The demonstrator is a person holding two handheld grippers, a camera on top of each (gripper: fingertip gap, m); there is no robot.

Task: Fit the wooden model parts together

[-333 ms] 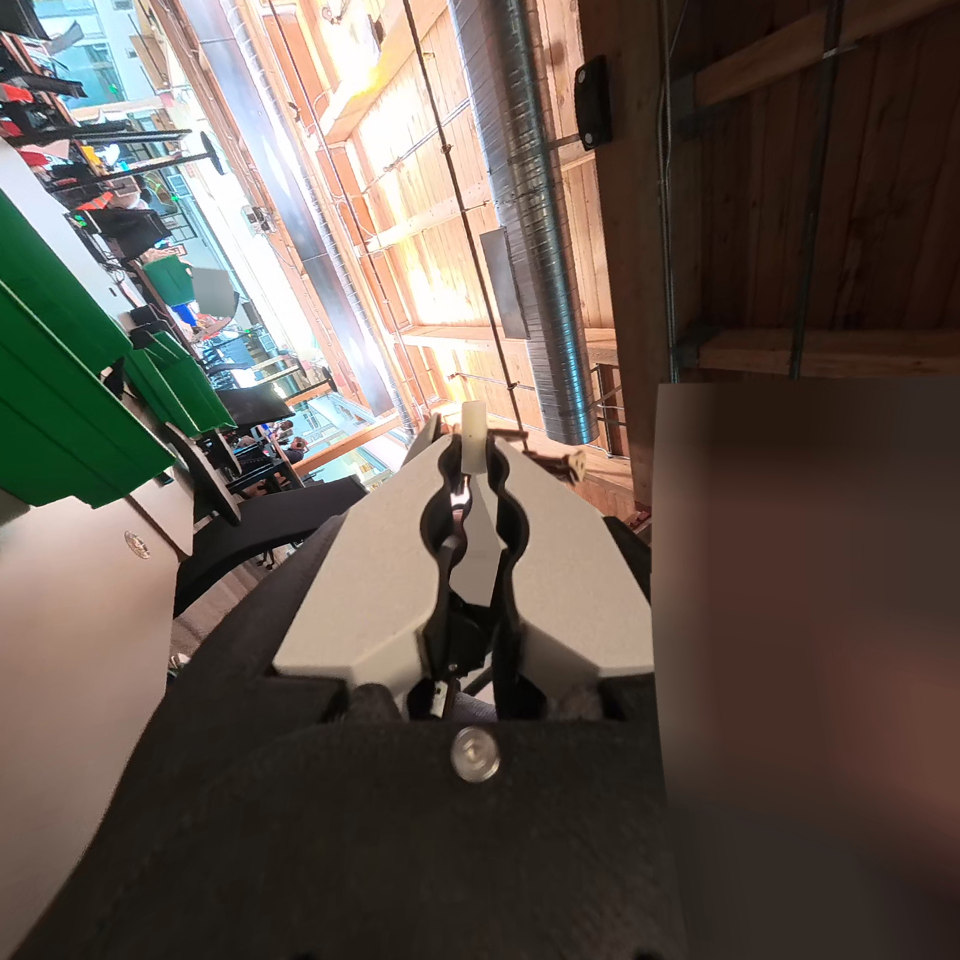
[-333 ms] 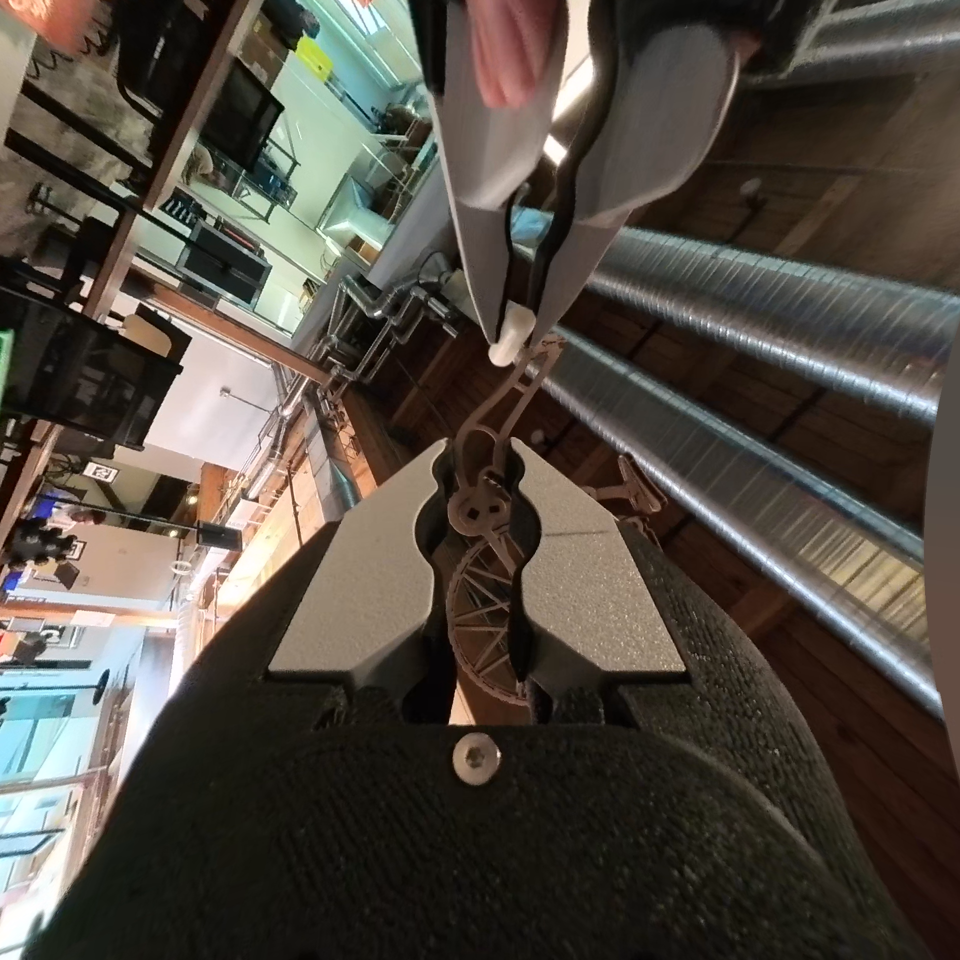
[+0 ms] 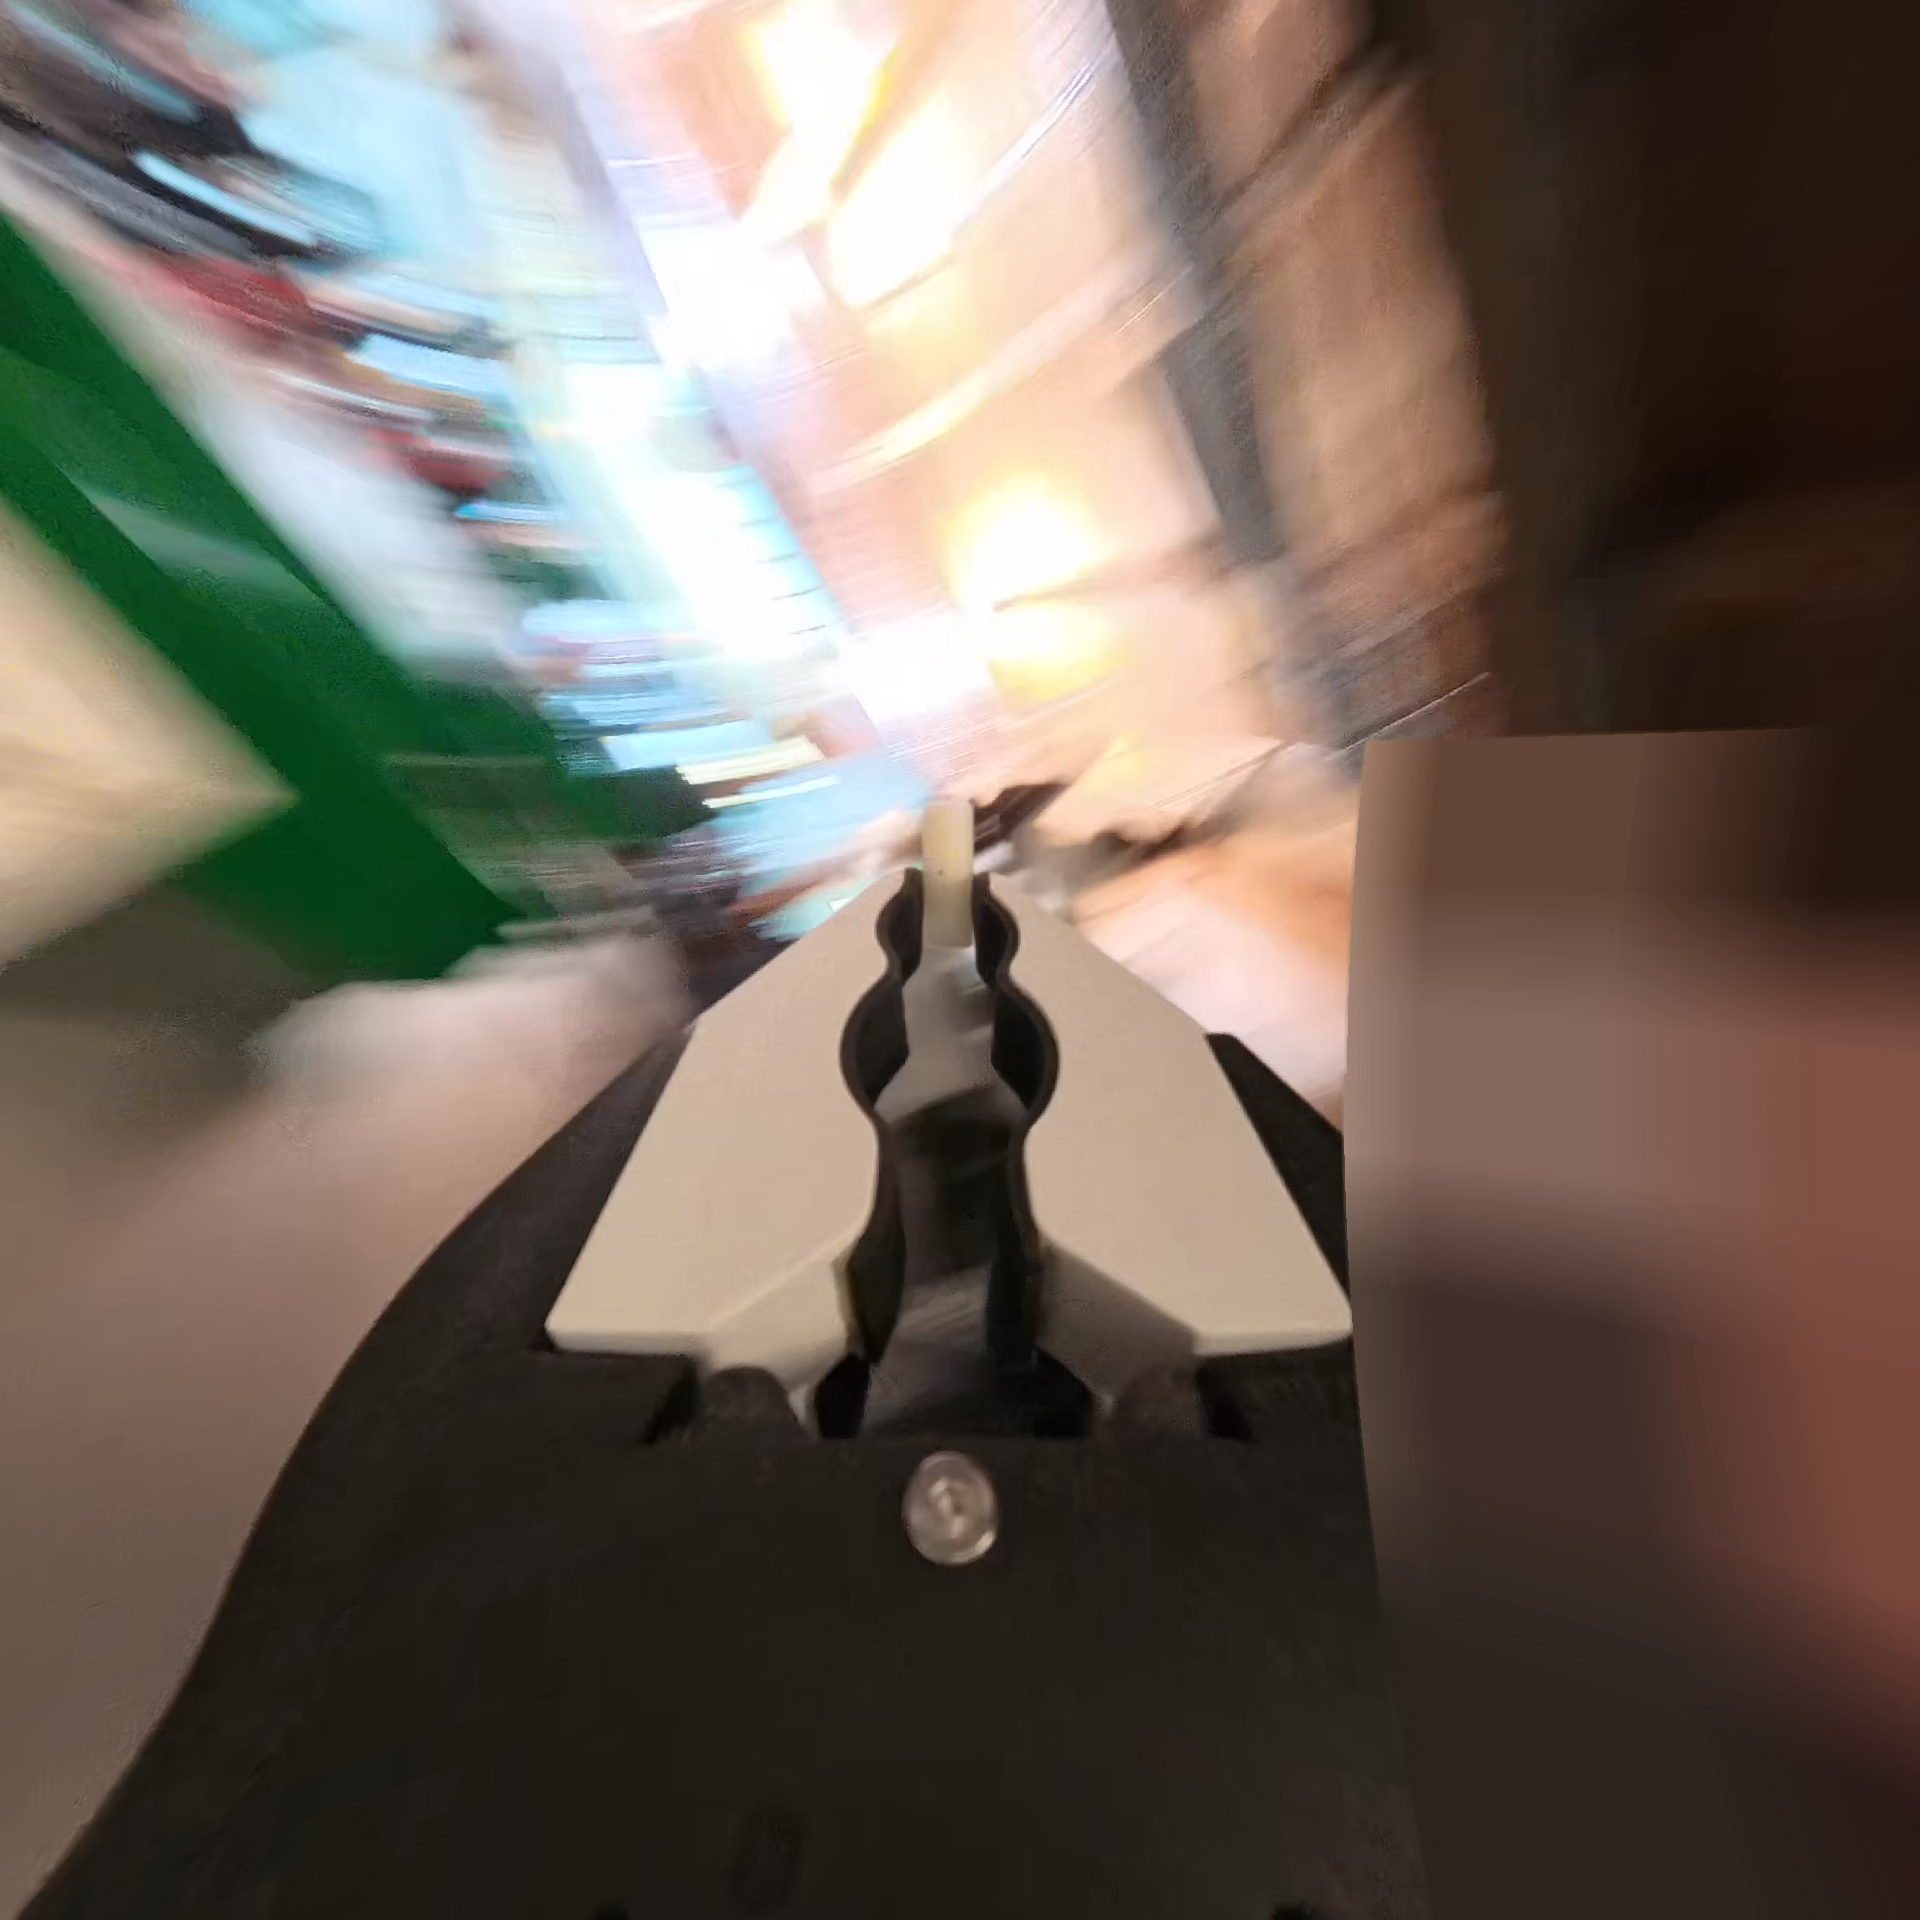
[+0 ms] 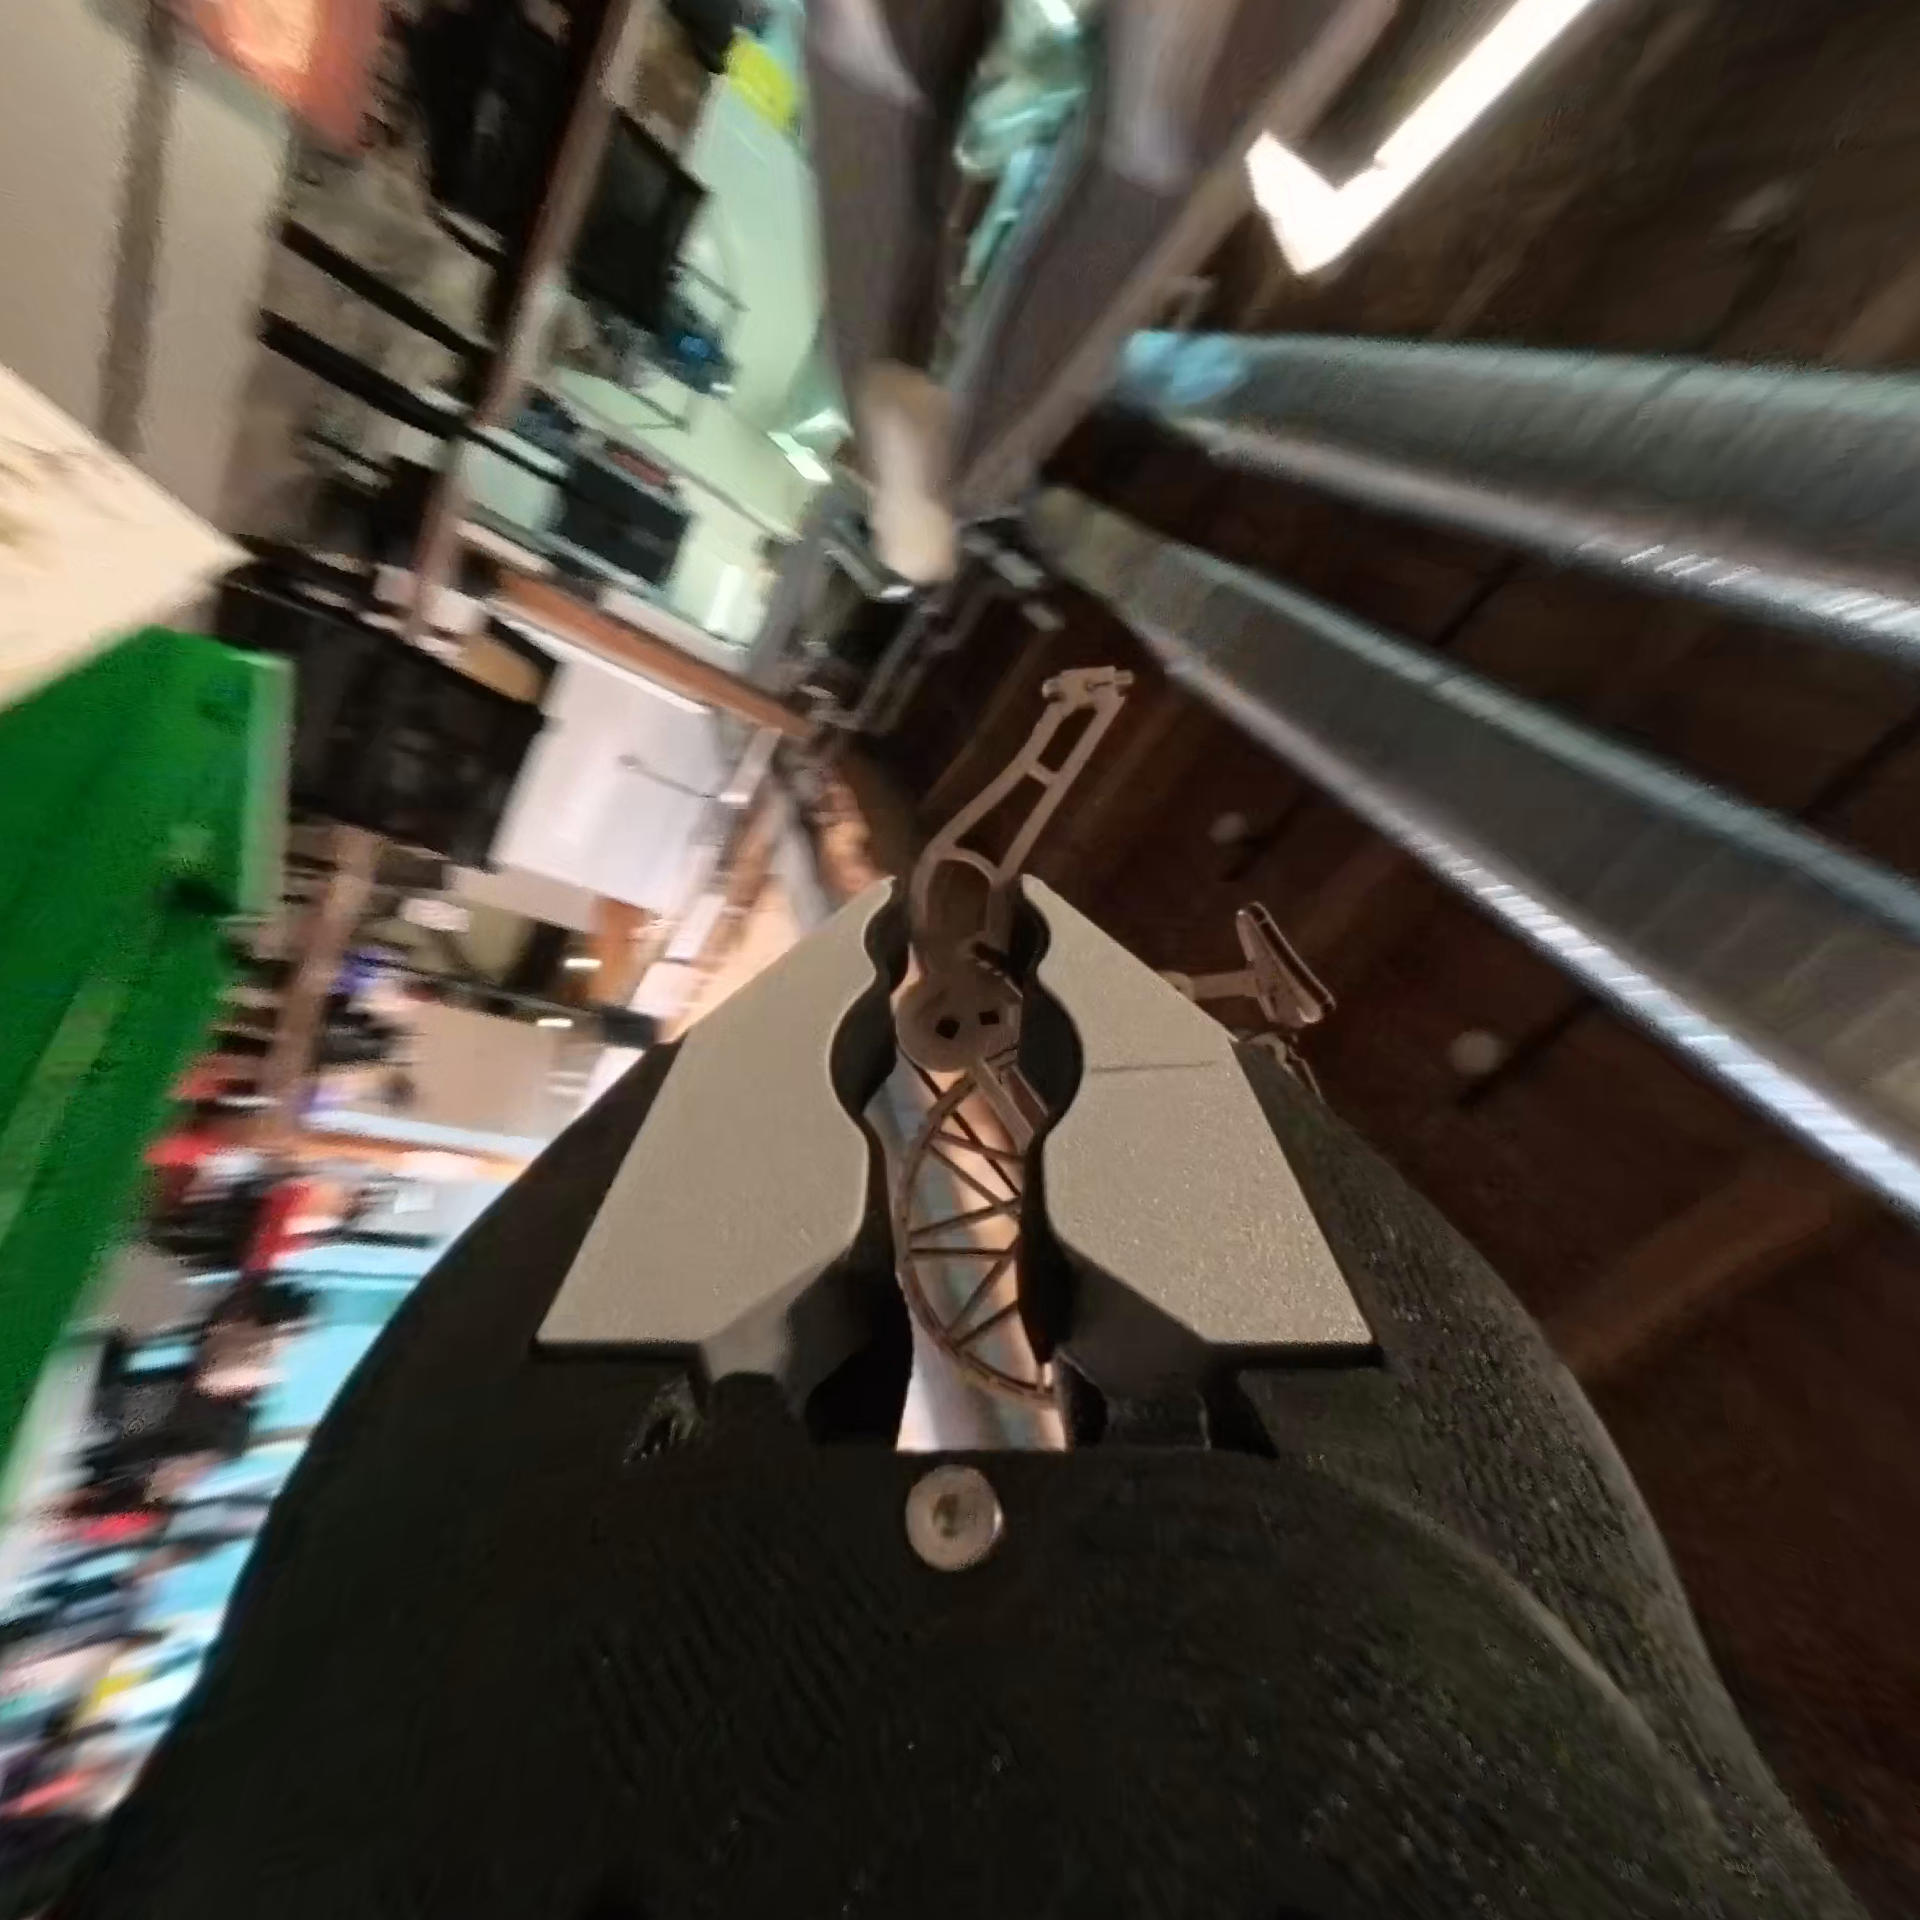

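Observation:
In the right wrist view, my right gripper is shut on a thin wooden model. It has a spoked wheel between the fingers and a slender frame arm sticking out past the tips. A small wooden side piece juts out to the right of the fingers. In the left wrist view, my left gripper is shut on a small white peg that pokes out of its tips. The left gripper does not clearly show in the right wrist view. Both views point upward and are motion-blurred.
Green bins are at the left in the left wrist view and in the right wrist view. Silver ducts run under a wooden ceiling at the right. Shelves and desks lie far off, blurred. The left gripper's tips are roughly 6 cm from the right gripper's.
The left gripper with the white peg has drawn away from the tip of the model's frame arm and left the right wrist view. Both views have swung and blurred.

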